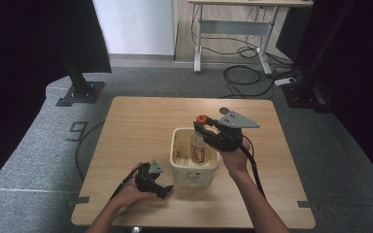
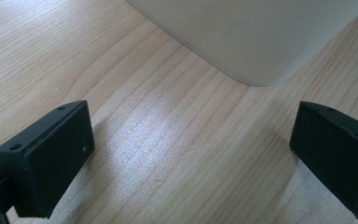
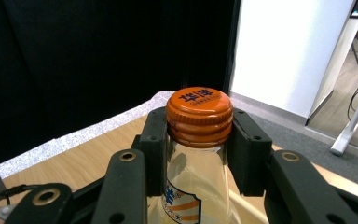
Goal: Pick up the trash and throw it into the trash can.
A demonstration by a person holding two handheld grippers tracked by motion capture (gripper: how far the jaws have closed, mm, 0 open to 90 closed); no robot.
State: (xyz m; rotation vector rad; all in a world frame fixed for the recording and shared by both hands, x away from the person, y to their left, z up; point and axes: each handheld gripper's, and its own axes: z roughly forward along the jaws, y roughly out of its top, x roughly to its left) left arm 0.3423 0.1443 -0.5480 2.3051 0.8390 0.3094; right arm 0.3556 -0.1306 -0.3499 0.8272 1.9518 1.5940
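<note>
Resting low on the tabletop (image 1: 141, 116), the left gripper (image 1: 161, 189) had its jaws spread, empty, just beside the tub (image 1: 194, 171). In the tub, the bottle (image 1: 198, 148) stood upright, and the right gripper (image 1: 205, 129) pinched its neck under the cap (image 3: 199, 110). Glass could slip or tip if that narrow hold loosened.

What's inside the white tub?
A glass bottle with an orange cap stands in the tub, held at its neck by the right gripper. The tub's bottom is hidden.
</note>
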